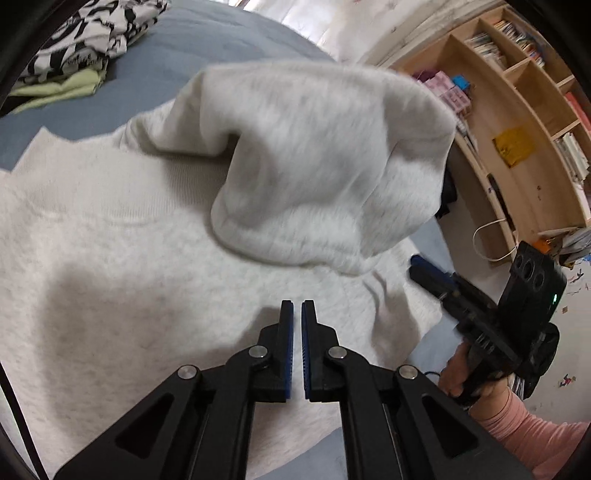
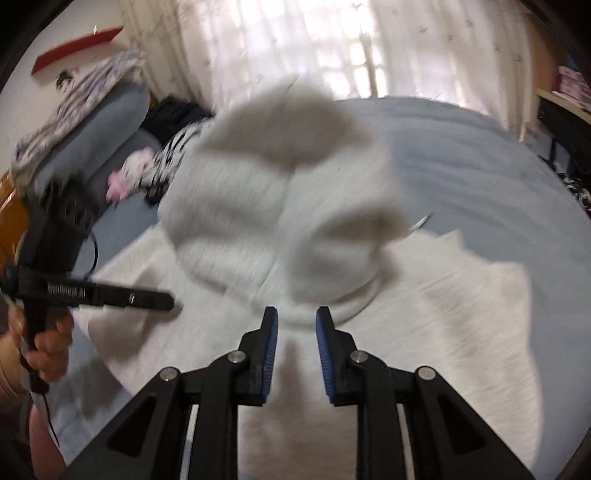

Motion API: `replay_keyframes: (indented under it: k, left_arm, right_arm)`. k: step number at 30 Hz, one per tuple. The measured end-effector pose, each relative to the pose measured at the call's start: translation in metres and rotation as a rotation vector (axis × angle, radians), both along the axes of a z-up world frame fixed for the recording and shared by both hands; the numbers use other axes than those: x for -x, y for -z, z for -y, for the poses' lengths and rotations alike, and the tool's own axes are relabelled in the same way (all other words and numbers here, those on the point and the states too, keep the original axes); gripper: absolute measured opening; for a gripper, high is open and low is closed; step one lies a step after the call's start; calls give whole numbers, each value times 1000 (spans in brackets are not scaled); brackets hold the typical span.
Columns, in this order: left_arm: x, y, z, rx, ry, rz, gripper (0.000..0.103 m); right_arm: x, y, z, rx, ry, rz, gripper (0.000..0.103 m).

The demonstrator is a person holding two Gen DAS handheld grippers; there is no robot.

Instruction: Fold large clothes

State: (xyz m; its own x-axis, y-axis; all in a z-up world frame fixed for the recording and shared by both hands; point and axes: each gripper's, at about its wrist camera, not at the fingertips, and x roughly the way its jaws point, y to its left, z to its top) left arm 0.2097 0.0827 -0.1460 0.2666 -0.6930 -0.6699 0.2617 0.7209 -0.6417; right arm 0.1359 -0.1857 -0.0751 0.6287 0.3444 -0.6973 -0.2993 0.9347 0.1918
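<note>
The left gripper (image 1: 297,314) hovers over a pale grey sweatshirt (image 1: 110,258), its blue pads almost together, a thin slit between them and nothing held. The right gripper (image 2: 295,323) has its jaws apart, also empty, with cloth just beyond the tips.

The sweatshirt lies spread on a blue-grey bed (image 1: 221,33). A flap of the sweatshirt (image 1: 314,158), blurred, appears airborne just ahead of both grippers, folding over the flat body. It seems nearer the right gripper. Its long axis cannot be told.

Beyond the sweatshirt, folded clothes (image 1: 74,48) sit on the bed; a wooden bookshelf (image 1: 517,110) stands off to its side.
</note>
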Motion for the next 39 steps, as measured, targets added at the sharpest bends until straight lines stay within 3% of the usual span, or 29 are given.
replay_keyframes:
  k: [2,4,6,10,13,18,19,20,21,24,29,32,35,39]
  left_arm:
    - [-5,-5,-2,9,-3,11,1]
    - [-9,-9,-3,25,-2,23,1]
    - [-12,-13,0,34,17,32,2]
    - [-17,-13,12,47,66,32,3]
    - [-16,-5,28,64,91,8,4]
    - [-38,20,41,83,89,-68,4]
    - [-40,22,39,90,80,-74,4]
    - [-45,25,38,103,68,-85,4]
    - [-51,28,37,118,56,-96,5]
    - [-64,36,29,157,25,-129,5]
    - [-60,44,13,203,19,-159,5]
    - [-50,45,-2,186,34,-167,5]
    - [-37,42,-22,177,46,-165,5]
    - [-11,35,-56,75,44,-157,6]
  right_arm:
    - [-9,-16,17,-16,53,35,49]
    - [-16,-27,33,-28,102,81,56]
    - [-31,-38,36,-43,108,108,57]
    - [-69,-54,19,-29,15,131,58]
    - [-96,-57,3,-15,-77,101,58]
    - [-113,-53,-11,8,-120,102,57]
    - [-116,-52,-14,-1,-133,95,43]
    - [-116,-51,-17,-19,-157,92,16]
    - [-115,-51,-19,-26,-180,91,15]
    - [-92,-54,-26,-12,-251,178,15]
    - [-37,-44,-53,3,-424,219,15]
    - [-3,-31,-71,26,-503,215,15]
    - [29,-15,-89,114,-554,235,15]
    - [62,7,-103,232,-605,266,15]
